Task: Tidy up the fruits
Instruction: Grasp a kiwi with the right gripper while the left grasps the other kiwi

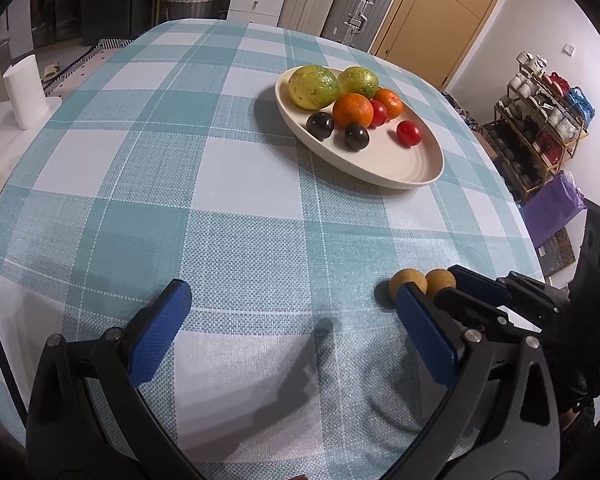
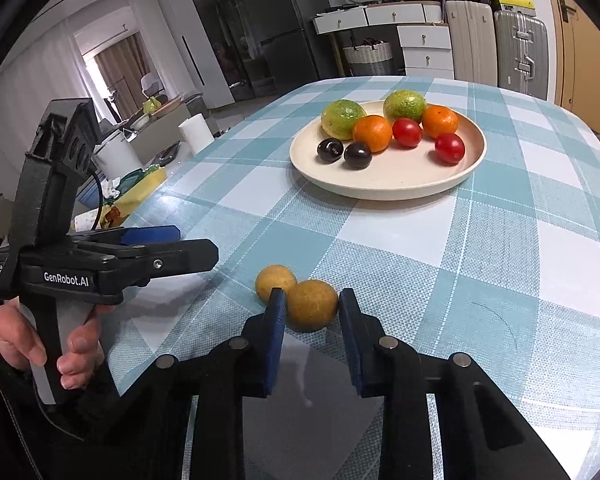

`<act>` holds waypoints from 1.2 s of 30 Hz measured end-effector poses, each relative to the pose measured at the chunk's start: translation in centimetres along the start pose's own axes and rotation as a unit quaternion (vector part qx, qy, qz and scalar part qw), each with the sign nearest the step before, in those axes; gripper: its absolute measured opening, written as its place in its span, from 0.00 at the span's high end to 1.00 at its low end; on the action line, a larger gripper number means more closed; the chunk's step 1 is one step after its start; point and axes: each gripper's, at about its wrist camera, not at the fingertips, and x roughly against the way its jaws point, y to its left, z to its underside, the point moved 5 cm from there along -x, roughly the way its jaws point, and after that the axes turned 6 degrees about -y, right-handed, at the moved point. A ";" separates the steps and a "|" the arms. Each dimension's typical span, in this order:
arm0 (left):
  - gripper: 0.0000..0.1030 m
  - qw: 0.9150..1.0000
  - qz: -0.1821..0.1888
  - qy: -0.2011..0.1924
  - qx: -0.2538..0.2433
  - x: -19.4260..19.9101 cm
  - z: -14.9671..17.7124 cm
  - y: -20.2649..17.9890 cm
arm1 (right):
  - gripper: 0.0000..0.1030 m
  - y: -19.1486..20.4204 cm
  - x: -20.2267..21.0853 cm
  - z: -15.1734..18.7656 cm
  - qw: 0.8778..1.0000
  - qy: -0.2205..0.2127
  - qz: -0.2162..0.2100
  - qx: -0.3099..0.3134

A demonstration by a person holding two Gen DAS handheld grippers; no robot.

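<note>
The left gripper (image 1: 296,320) hangs wide open over the checked tablecloth (image 1: 180,184). The right gripper (image 1: 446,280) meets two tan fruits (image 1: 407,282); beyond, a cream plate (image 1: 400,168) holds eight fruits.

We see plate (image 2: 388,190) on worktop (image 2: 500,280), far side, fruits in it; two small fruits (image 2: 311,305) touching, near edge, nearer one between right claw (image 2: 312,334) fingers.

Your right gripper (image 2: 310,306) had black linkage arms, silver pivot pins and blue rectangular pads. Your left gripper (image 1: 296,308) matched it, its black body lettered "GenRobot.AI" in white, with a pale handle and a thin black cable behind.
</note>
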 end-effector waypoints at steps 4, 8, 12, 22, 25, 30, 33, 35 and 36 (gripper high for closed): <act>0.01 1.000 -0.001 0.000 -0.003 0.1 0.0 -0.2 | 0.73 0.0 0.4 -0.1 1.000 -0.010 -0.002 0.000; 0.01 1.000 -0.001 0.000 -0.008 0.1 0.0 -0.6 | 0.73 -0.6 1.1 -0.3 1.000 -0.025 0.001 -0.012; 0.01 1.000 0.000 0.004 -0.012 0.1 0.0 -1.1 | 0.73 -1.6 2.1 -0.7 0.999 -0.042 0.006 -0.029; 0.01 0.999 0.023 0.014 -0.043 -0.4 0.2 -4.0 | 0.73 -3.5 3.9 -1.1 0.996 -0.073 0.011 -0.056; 0.01 0.998 0.034 0.015 -0.050 -0.6 0.1 -5.0 | 0.73 -3.5 4.2 -1.0 0.996 -0.077 0.015 -0.050; 0.02 0.997 0.033 0.023 -0.062 -1.3 0.3 -6.2 | 0.73 -3.3 4.5 -1.1 0.996 -0.081 0.013 -0.039; 0.02 0.996 0.026 0.024 -0.081 -1.6 0.2 -6.9 | 0.73 -3.3 4.9 -1.3 0.996 -0.088 0.012 -0.034; 0.07 0.995 0.027 0.025 -0.090 -1.7 0.2 -7.2 | 0.73 -3.4 5.3 -1.4 0.995 -0.093 0.010 -0.032; 0.13 0.995 0.029 0.026 -0.095 -1.8 0.2 -7.4 | 0.73 -3.5 5.4 -1.4 0.995 -0.094 0.009 -0.033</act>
